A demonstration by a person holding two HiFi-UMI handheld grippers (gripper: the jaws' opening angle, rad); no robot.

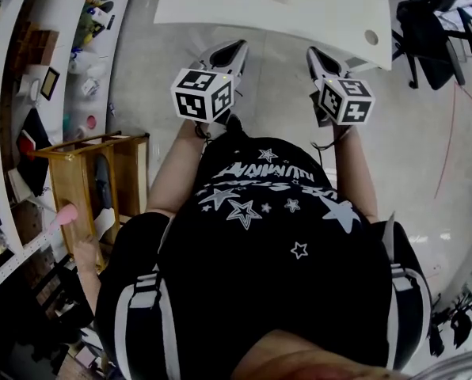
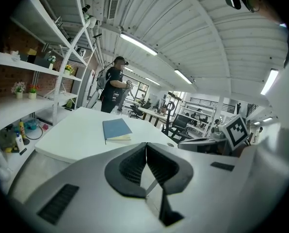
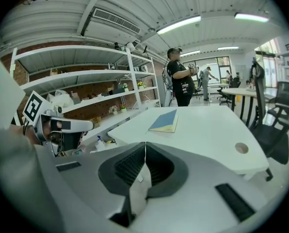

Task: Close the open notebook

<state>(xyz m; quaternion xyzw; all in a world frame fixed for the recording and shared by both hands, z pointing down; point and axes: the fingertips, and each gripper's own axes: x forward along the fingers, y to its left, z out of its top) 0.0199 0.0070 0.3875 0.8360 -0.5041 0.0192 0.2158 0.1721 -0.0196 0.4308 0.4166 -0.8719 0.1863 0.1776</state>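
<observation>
We note notebook flat on white table, blue cover up, apparently already shut, well ahead of both claws. Left gripper clenched, nothing between jaws. Right gripper likewise clenched, empty. We judge book light, thin, cover pliable, liable to slide. Take hold at cream page edge.

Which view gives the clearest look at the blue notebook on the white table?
The left gripper view: the notebook lies closed, whole blue cover and page edge showing. The right gripper view shows it whole too, at a flatter angle. The head view cuts it off at the top edge.
</observation>
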